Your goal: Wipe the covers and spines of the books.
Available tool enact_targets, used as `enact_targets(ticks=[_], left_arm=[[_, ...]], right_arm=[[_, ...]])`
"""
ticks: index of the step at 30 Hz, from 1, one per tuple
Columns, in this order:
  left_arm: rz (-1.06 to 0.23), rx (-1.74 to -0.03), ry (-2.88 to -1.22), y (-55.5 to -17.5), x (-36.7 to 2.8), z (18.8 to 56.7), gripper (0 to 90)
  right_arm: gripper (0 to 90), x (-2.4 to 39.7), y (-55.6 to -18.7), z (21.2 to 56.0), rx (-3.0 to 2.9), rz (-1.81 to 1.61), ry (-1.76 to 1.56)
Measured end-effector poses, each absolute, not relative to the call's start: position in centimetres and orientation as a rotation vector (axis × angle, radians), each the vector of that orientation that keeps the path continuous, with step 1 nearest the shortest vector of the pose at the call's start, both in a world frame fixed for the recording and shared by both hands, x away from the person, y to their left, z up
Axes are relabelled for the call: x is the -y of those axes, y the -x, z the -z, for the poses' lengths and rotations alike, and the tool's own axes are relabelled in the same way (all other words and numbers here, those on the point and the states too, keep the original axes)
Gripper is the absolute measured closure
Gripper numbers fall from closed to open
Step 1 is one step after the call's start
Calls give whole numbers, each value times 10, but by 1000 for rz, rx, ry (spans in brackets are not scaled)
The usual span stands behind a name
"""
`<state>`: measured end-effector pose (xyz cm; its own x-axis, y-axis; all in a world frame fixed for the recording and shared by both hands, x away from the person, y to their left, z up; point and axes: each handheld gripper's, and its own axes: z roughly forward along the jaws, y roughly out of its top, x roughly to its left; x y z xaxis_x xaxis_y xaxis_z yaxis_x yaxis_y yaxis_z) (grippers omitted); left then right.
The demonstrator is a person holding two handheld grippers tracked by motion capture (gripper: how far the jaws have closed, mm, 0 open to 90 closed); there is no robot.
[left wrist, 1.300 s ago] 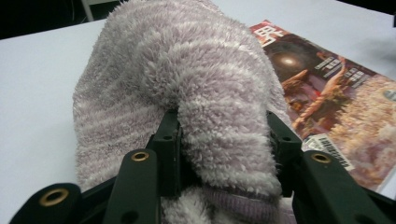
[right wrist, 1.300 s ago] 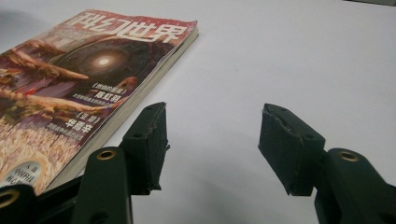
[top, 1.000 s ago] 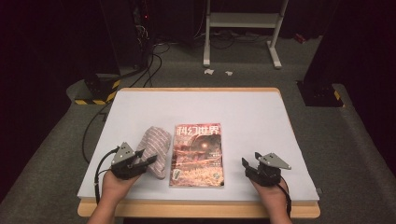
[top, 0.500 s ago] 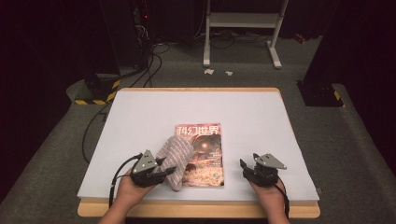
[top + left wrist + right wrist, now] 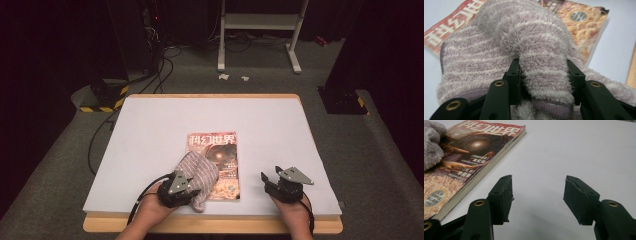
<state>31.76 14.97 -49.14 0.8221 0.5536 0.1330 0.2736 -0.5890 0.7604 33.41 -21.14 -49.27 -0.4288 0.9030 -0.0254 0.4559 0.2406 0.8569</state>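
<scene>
Fluffy fabric with pale lilac and white stripes, one cloth (image 5: 197, 172) bunched into a fold, lies partly over the single magazine (image 5: 220, 155) on the white bench (image 5: 260, 120), pinched by the left tongs (image 5: 543, 77), while the right tongs (image 5: 537, 195) stand spread over bare bench.

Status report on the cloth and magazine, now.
Left gripper clamped on striped cloth, cloth lying over magazine. Right gripper open, empty, beside magazine. Nothing in the way.
</scene>
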Motion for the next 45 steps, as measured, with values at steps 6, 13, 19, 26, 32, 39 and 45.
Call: enact_targets(ticks=[6,13,19,26,32,39,45], left_arm=[[-415,-557,-2217,-319,-131,492,573],[-381,-462,-2226,-321,-100,492,572],[-372,-366,-2257,-323,-67,490,571],[-380,-381,-2255,-322,-75,489,570],[-398,-490,-2249,-323,-124,489,571],[-403,-642,-2259,-326,-177,485,573],[-409,-700,-2258,-325,-196,484,573]], right_arm=[[403,217,-328,494,-1974,-1091,-1255],[403,227,-312,495,-1941,-1060,-1275],[403,238,-298,496,-1899,-1040,-1308],[404,237,-299,492,-1880,-1076,-1297],[404,220,-312,492,-1931,-1096,-1243],[403,205,-327,493,-1980,-1109,-1207],[403,204,-336,492,-1974,-1137,-1212]])
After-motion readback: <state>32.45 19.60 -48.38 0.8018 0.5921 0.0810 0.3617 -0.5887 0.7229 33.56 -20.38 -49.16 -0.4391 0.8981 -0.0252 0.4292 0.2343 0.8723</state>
